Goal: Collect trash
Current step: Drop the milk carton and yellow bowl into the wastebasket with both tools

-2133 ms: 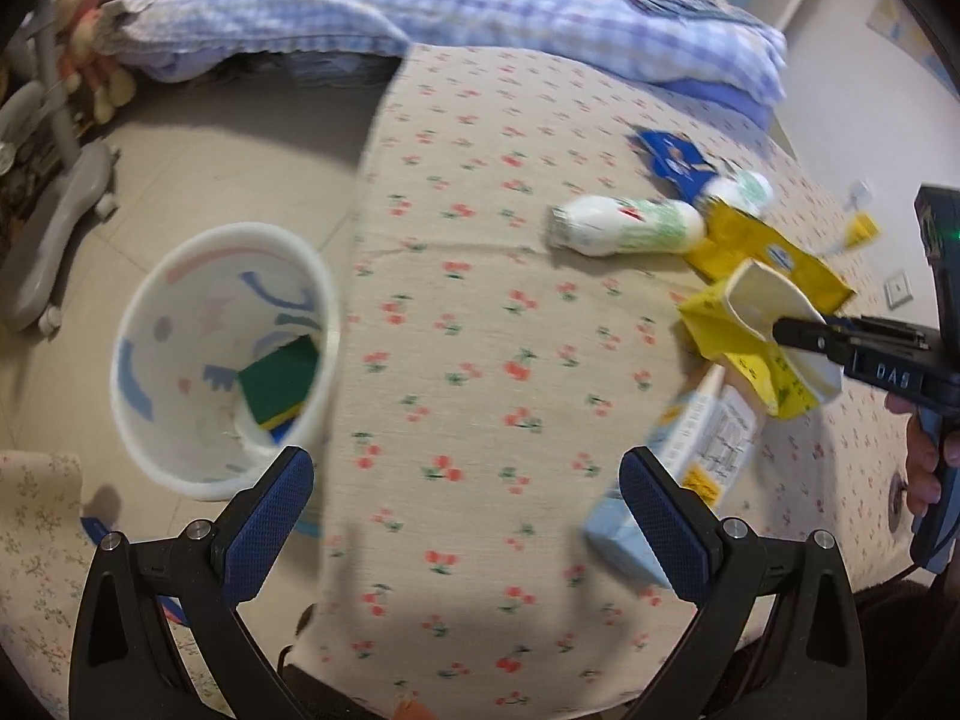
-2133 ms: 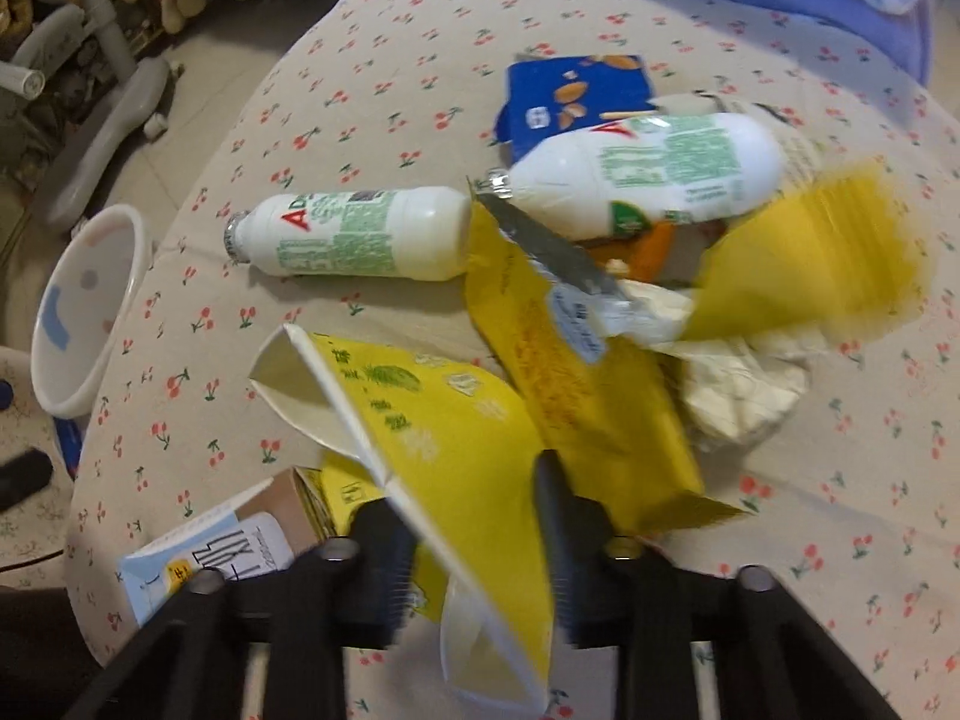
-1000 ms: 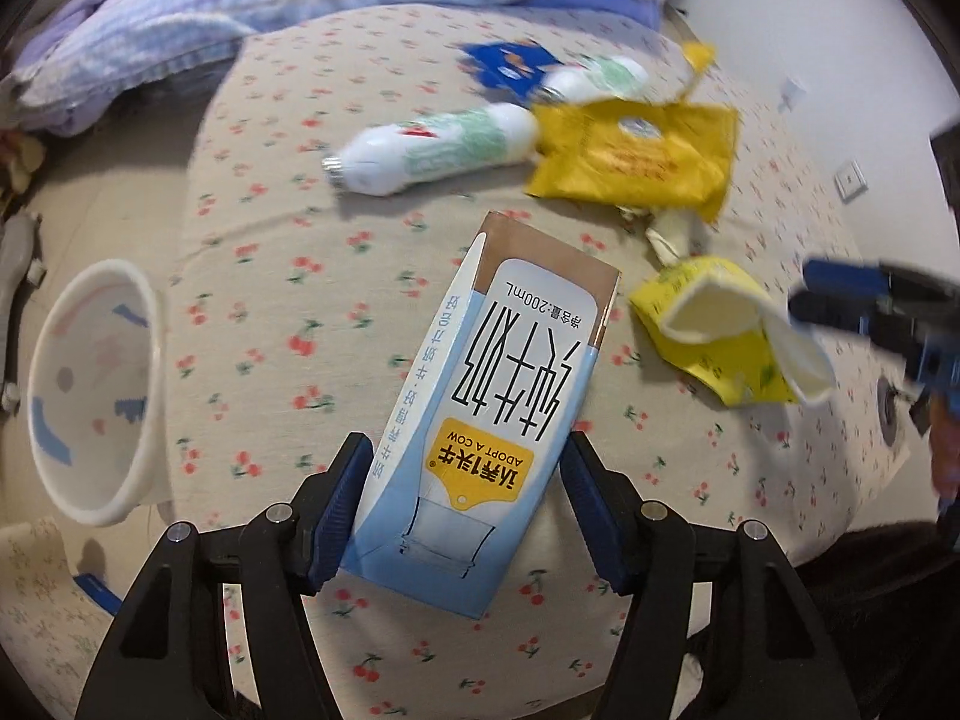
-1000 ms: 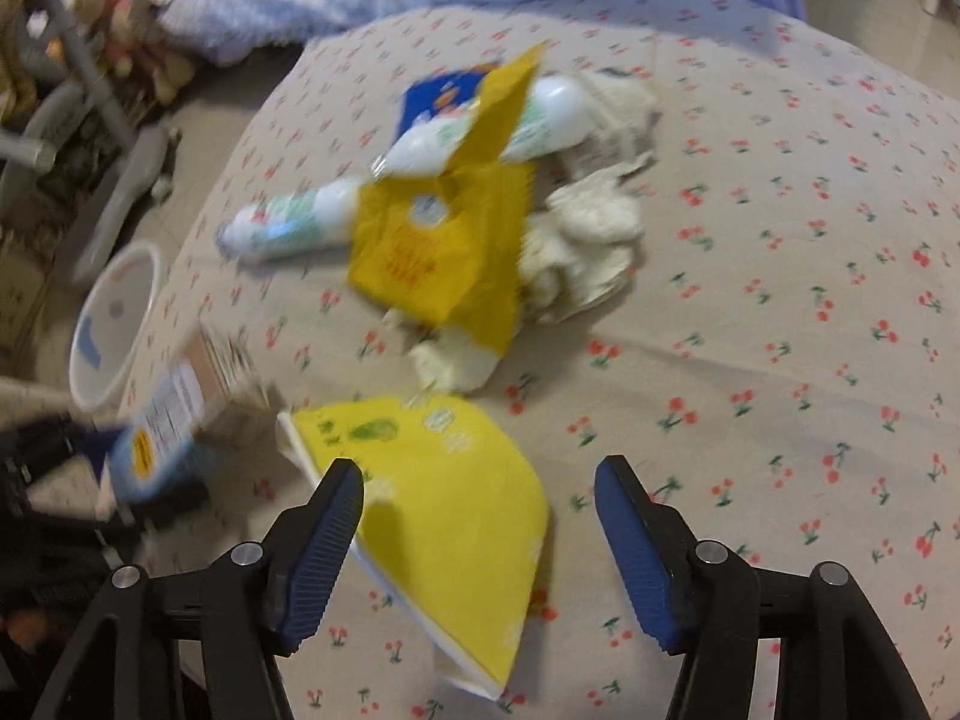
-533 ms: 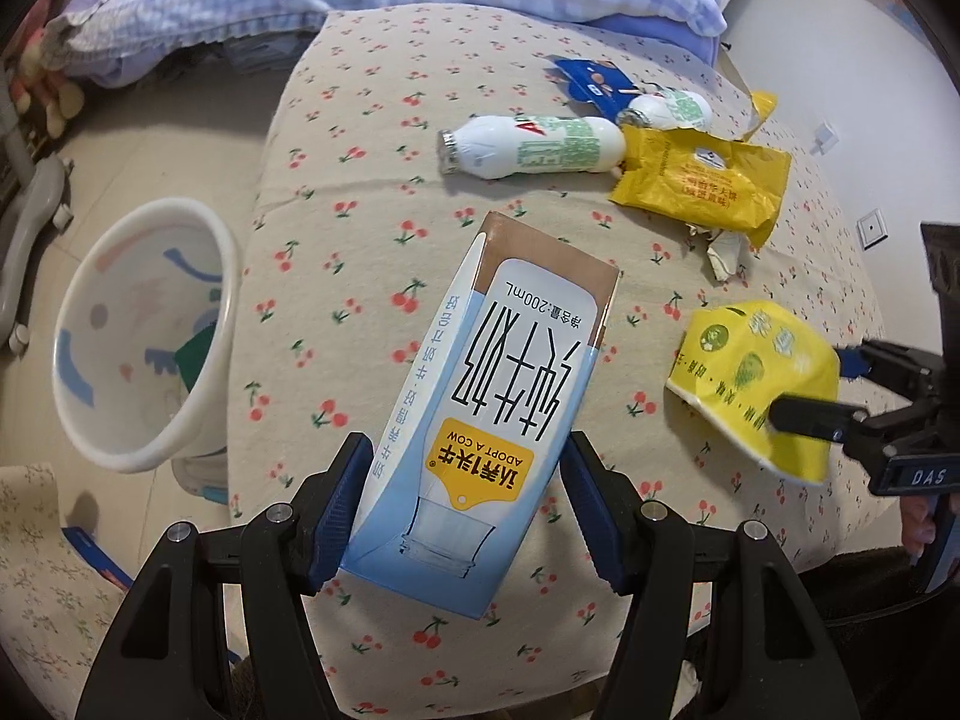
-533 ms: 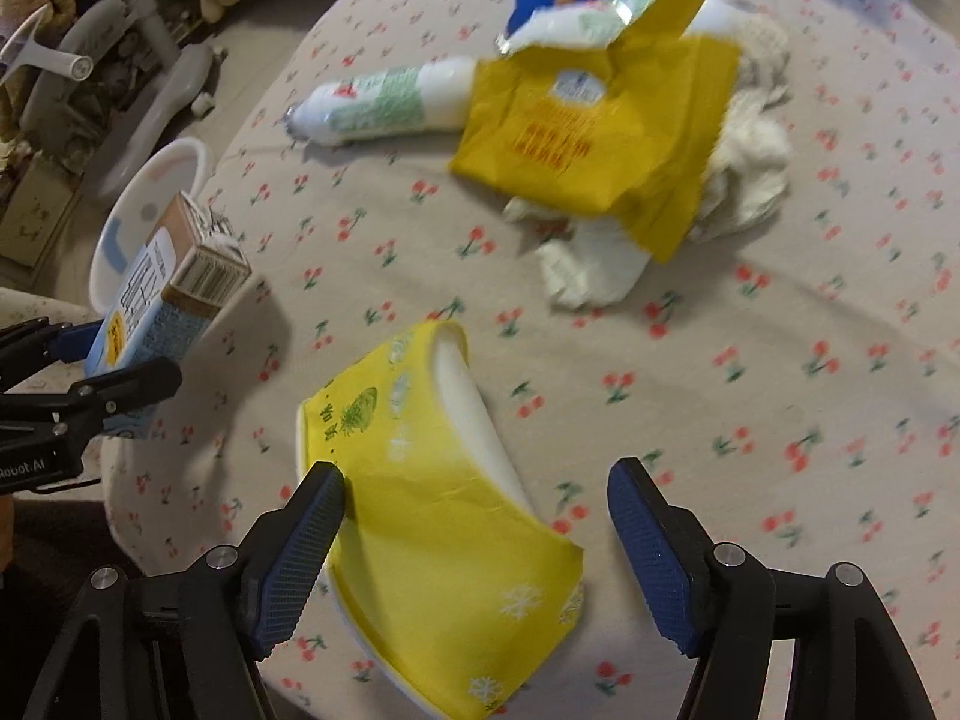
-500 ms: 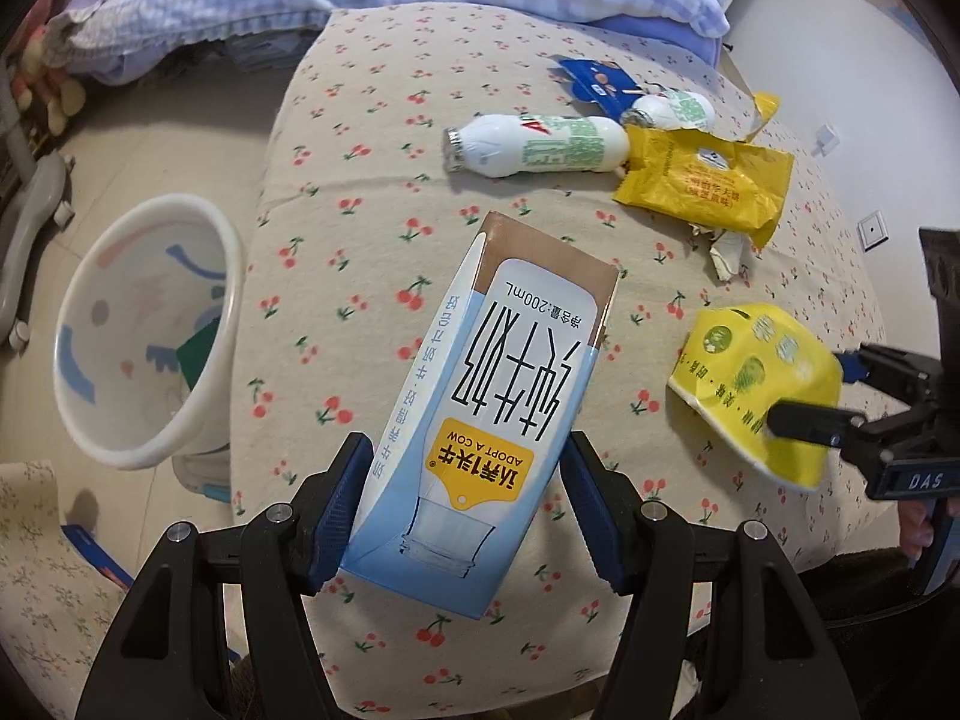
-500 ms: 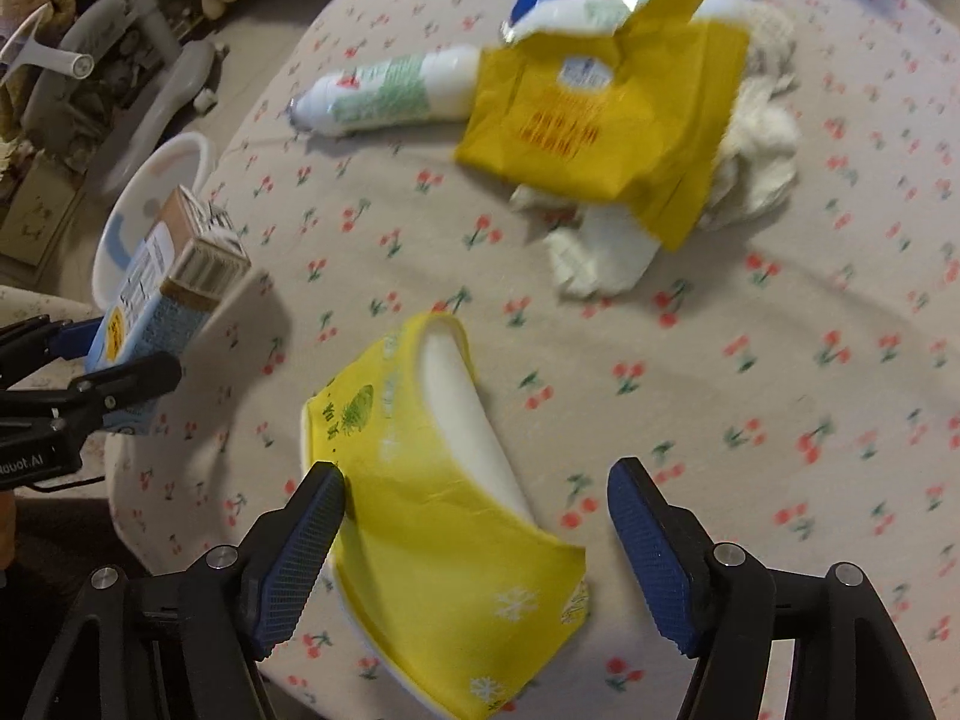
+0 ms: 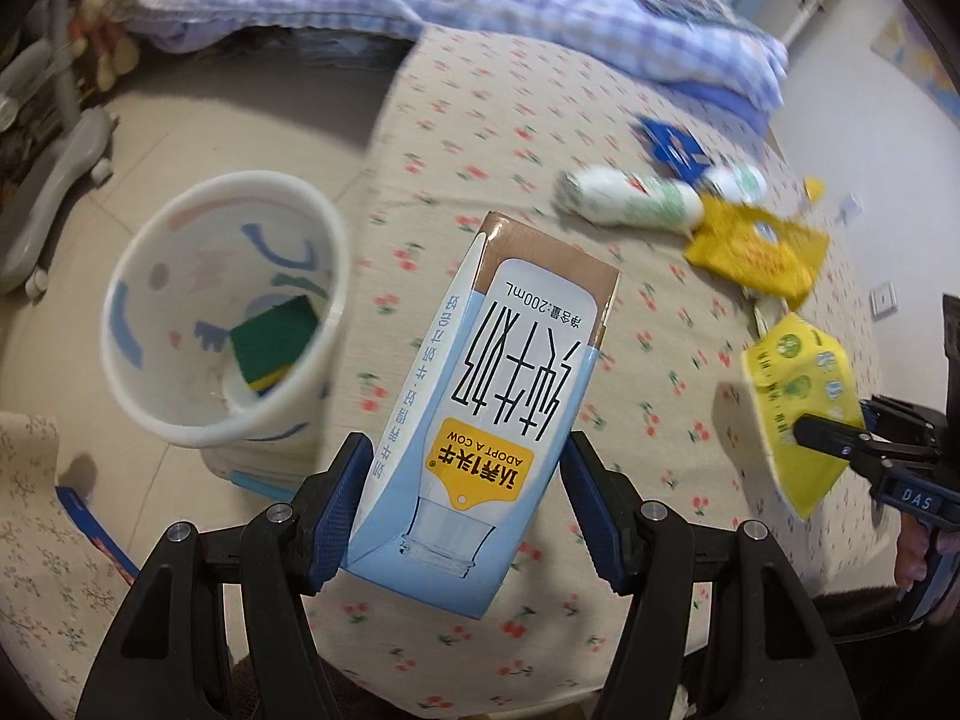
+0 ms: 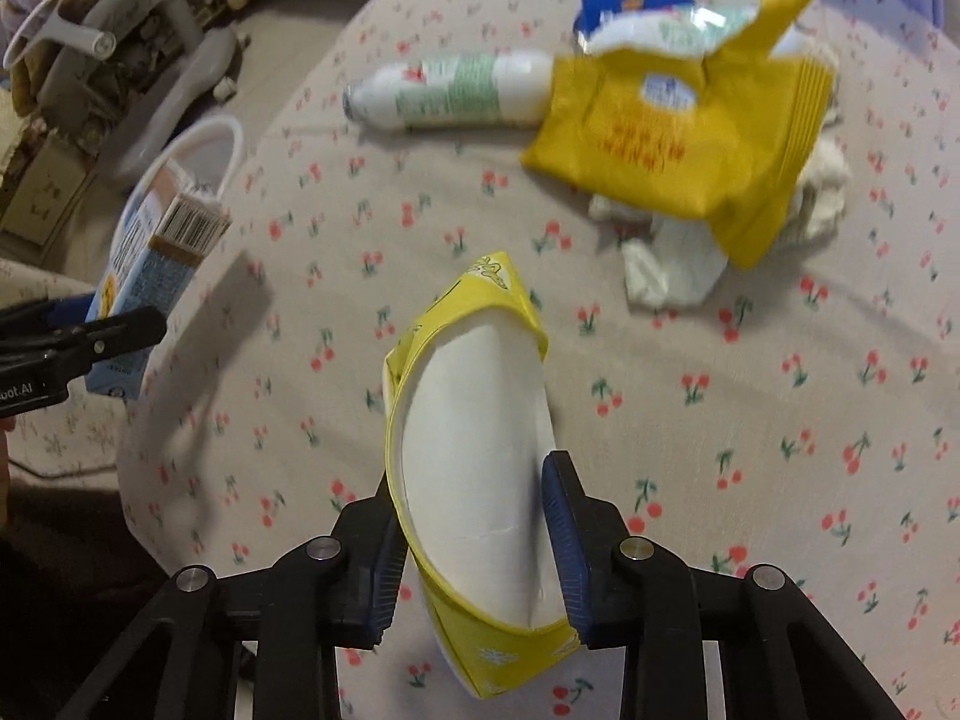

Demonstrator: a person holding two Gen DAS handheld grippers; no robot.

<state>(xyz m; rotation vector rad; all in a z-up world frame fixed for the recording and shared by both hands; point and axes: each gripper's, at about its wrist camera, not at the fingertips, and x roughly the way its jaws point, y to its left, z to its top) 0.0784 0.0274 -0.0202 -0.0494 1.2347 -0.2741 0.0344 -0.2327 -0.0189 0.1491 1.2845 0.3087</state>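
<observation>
My left tool (image 9: 462, 504) is clamped on the blue milk carton (image 9: 492, 396), held in the air above the worktop (image 9: 630, 360) edge, near the white bin (image 9: 222, 312) on the floor. I see a green sponge (image 9: 273, 339) inside that bin. My right tool (image 10: 474, 546) grips the flattened yellow paper cup (image 10: 474, 468) over the worktop. A white bottle (image 10: 450, 93), an orange-yellow wrapper (image 10: 678, 144) and crumpled tissue (image 10: 666, 264) lie on the cloth beyond.

1. The right gripper (image 10: 477, 546), open around the yellow cup (image 10: 480, 480) before, now pinches it
2. The left gripper (image 9: 462, 510) has carried the carton (image 9: 480, 408) nearer the bin (image 9: 222, 312)
</observation>
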